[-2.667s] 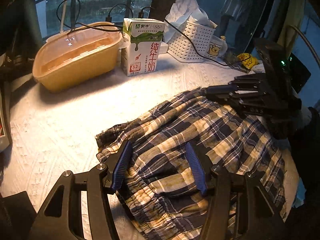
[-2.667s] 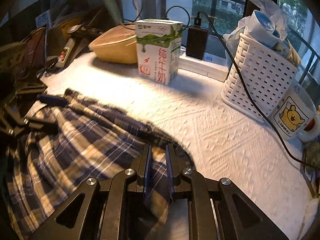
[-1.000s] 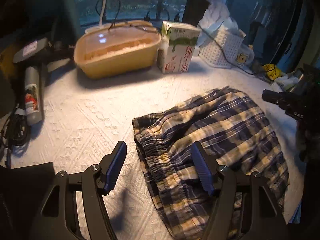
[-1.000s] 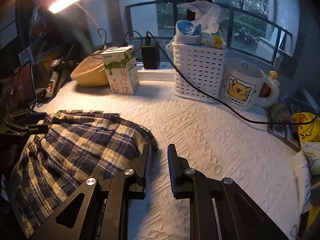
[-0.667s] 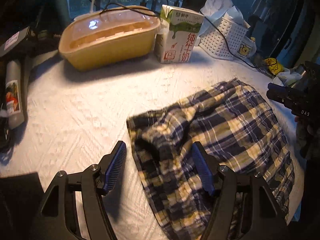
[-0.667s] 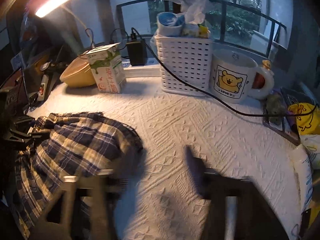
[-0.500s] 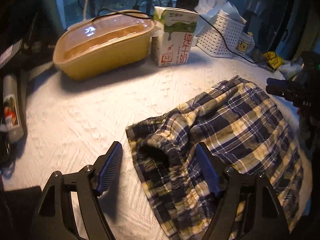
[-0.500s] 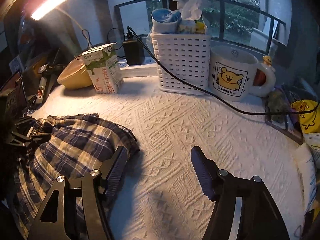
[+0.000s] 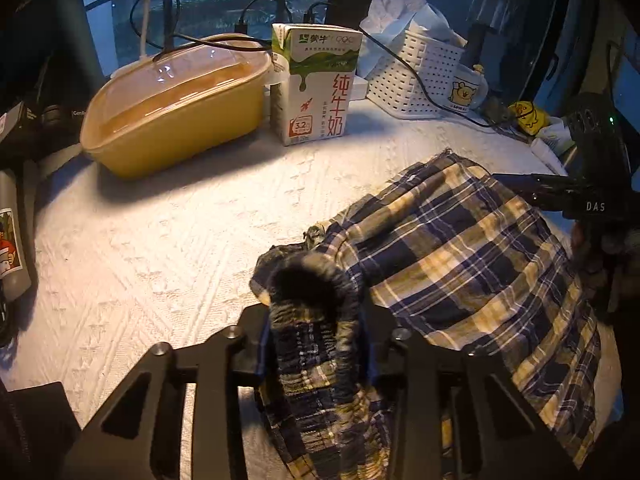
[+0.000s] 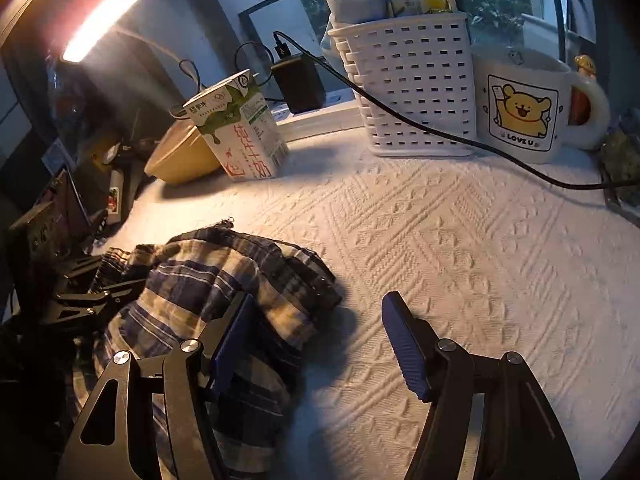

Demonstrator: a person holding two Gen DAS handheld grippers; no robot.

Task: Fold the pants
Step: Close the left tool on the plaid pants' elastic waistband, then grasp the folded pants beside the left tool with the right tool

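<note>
The plaid pants (image 9: pixel 460 256) lie bunched on the white textured cloth (image 9: pixel 160 248), blue, navy and cream checks. My left gripper (image 9: pixel 316 344) is shut on the gathered elastic waistband, which bulges up between its fingers. In the right wrist view the pants (image 10: pixel 216 288) lie at the lower left. My right gripper (image 10: pixel 320 344) is open and empty; its left finger (image 10: pixel 234 336) rests on the pants' edge, its right finger (image 10: pixel 404 348) over bare cloth. The right gripper also shows in the left wrist view (image 9: pixel 560 192) at the pants' far edge.
A yellow lidded container (image 9: pixel 176 104), a milk carton (image 9: pixel 316 84), a white basket (image 10: pixel 408 80), a bear mug (image 10: pixel 524 108) and a black cable (image 10: pixel 440 132) stand along the back by the window. Dark clutter lines the left edge (image 9: pixel 16 216). A lamp (image 10: pixel 102 20) glows above.
My left gripper has closed on the waistband, which it straddled open before. My right gripper, shut a second ago, has opened and come down beside the pants' edge.
</note>
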